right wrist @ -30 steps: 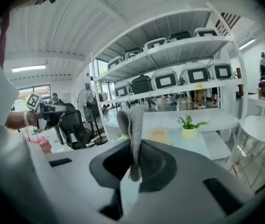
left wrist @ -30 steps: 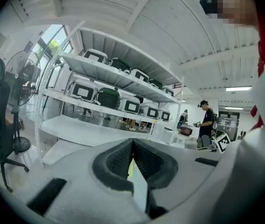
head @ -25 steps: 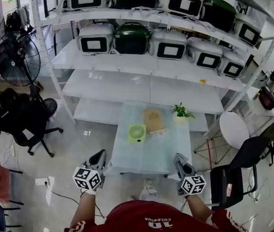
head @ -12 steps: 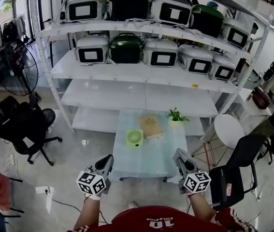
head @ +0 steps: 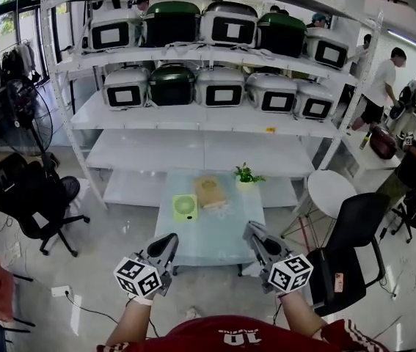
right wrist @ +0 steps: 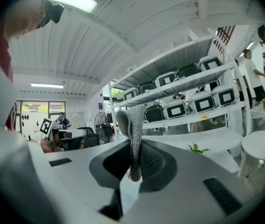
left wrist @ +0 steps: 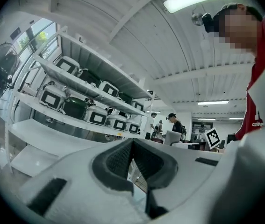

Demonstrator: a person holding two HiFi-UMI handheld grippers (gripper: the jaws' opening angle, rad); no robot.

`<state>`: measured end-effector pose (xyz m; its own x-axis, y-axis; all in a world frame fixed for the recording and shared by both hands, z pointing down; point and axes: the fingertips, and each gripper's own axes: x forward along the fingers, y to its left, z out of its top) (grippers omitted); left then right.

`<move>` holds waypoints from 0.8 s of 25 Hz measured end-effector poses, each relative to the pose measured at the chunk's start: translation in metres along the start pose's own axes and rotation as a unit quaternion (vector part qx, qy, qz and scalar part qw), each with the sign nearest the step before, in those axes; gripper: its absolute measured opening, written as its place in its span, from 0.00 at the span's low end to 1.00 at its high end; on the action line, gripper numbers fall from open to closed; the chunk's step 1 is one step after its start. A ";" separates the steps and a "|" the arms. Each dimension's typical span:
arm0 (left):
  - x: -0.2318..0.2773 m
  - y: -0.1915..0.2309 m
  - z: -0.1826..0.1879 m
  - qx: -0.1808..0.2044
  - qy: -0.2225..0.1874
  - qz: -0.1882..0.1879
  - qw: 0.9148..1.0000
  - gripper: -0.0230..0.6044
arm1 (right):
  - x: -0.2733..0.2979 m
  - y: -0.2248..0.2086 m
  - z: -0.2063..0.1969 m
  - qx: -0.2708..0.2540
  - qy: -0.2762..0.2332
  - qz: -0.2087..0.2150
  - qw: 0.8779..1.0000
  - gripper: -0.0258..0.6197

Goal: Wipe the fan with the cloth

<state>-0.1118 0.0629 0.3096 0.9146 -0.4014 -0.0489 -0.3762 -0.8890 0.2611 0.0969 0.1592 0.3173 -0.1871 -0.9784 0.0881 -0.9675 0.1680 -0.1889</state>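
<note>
While both grippers hover at the near edge of the glass table (head: 209, 246), no wiping is under way – the step in hand reads as the approach. Left gripper (head: 168, 242): jaws pressed together, pads meeting, nothing between them. Right gripper (head: 252, 231): jaws clamped on the cloth (right wrist: 133, 125), a grey knitted fold that stands up above the pads. Both tools point over the table towards its far side, and neither touches its top.

The fan (head: 185, 207), small and pale green, sits on the table's left half towards the far edge, well apart from both grippers. Just beside it, nearer the table's middle, lies a tan flat item (head: 210, 191). A small potted plant (head: 246, 175) stands at the table's far right corner. Whether the fan lies flat or stands upright cannot be settled from the head view.

Assessment: cloth secured, fan untouched, task at its opening. The next move calls for carrying the right gripper across the table to the fan's grille with the loose fold of cloth leading – the left gripper, being empty, is free to steady the fan's body, since so light a unit is likely to slide under a wipe
</note>
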 end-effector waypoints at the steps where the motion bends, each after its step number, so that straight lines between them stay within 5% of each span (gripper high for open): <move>1: 0.000 -0.018 -0.001 0.004 0.000 -0.005 1.000 0.04 | -0.018 -0.002 0.001 0.002 -0.004 -0.005 1.000 0.08; 11: -0.034 -0.149 0.009 0.045 -0.015 -0.005 0.999 0.04 | -0.163 -0.018 0.039 -0.006 -0.062 -0.041 0.997 0.08; 20: -0.052 -0.155 0.041 0.091 -0.039 0.007 0.995 0.04 | -0.190 -0.004 0.076 -0.028 -0.091 -0.069 0.993 0.08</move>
<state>-0.1073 0.2125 0.2323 0.8976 -0.4233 -0.1235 -0.4156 -0.9057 0.0838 0.1487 0.3350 0.2271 -0.0228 -0.9973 -0.0697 -0.9906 0.0319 -0.1327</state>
